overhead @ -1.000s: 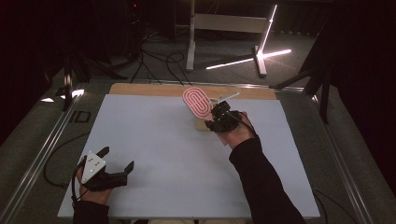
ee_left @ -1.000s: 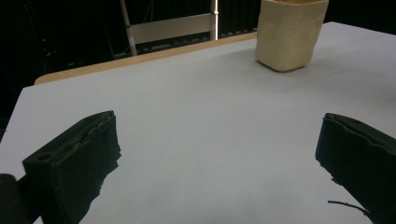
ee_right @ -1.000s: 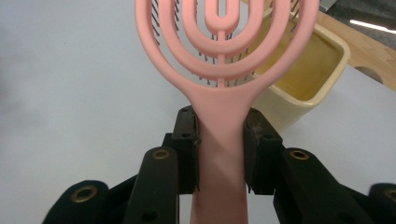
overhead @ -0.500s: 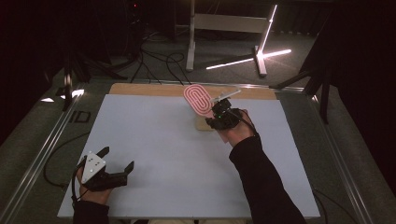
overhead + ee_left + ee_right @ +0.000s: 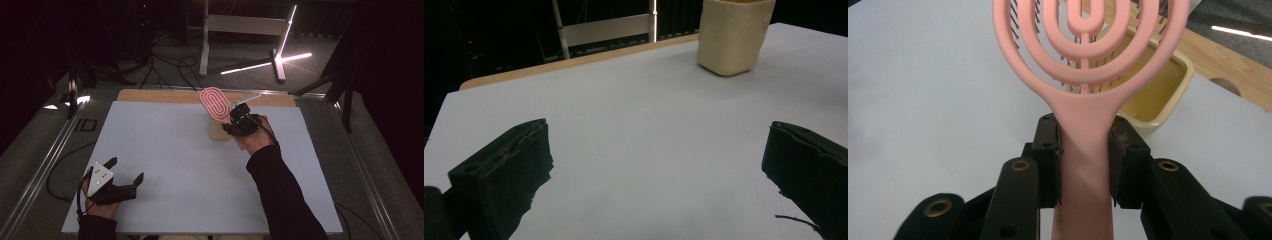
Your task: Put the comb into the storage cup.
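Left gripper [image 5: 122,175] sits at the near left corner of the mat [image 5: 165,165], resting low on it, jaws spread wide, nothing between them. In the left gripper view its jaws frame bare mat, with the cup [image 5: 734,35] well ahead toward the far right.

Right gripper [image 5: 235,124] is past mid-table, right of centre, forearm reaching in from the near edge. Jaws pinch the handle of the pink brush [image 5: 215,102]; the right gripper view shows both pads pressed flat on either side of the brush [image 5: 1088,75] just below where the handle widens into the head. Head is an open frame of nested loops, dark bristles visible through the gaps.

Brush is held off the mat, head angled up and away toward the far edge. The beige cup [image 5: 219,131] stands on the mat just beside and below the gripper; in the right gripper view the cup [image 5: 1158,95] sits directly behind the brush head, open top showing.

Beyond the mat: bare wooden strip [image 5: 150,96] of tabletop along the far edge.
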Motion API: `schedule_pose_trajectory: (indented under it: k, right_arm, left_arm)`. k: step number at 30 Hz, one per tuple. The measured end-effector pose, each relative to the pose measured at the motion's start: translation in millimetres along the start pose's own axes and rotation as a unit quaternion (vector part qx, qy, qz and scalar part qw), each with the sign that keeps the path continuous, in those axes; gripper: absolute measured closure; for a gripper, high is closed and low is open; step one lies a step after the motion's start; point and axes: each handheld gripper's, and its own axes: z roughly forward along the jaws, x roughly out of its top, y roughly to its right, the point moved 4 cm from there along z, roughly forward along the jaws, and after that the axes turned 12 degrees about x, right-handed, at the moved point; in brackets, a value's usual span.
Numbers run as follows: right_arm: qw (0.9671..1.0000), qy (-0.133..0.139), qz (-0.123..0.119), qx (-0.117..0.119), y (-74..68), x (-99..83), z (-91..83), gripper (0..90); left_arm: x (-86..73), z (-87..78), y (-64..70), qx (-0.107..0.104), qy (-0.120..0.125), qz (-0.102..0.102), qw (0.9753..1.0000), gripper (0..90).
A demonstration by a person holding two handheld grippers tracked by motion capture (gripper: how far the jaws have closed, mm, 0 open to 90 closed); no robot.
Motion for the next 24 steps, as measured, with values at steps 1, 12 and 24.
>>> schedule_pose_trajectory:
  k: [1,12,24]
  right_arm:
    - [1.0,0.001,0.0,-0.001,0.6,0.2,0.0,69.8]
    - [0.9999,0.012,0.0,-0.009,4.5,6.3,-1.3,69.8]
    - [0.9995,0.018,-0.004,-0.024,8.2,12.2,-0.2,69.8]
  left_arm:
    - [0.0,-0.1,0.0,0.0,0.0,0.0,1.0,0.1]
    - [-0.1,-0.2,-0.4,0.0,0.0,0.0,1.0,0.1]
    - [-0.3,-0.2,-0.7,0.0,0.0,0.0,1.0,0.1]
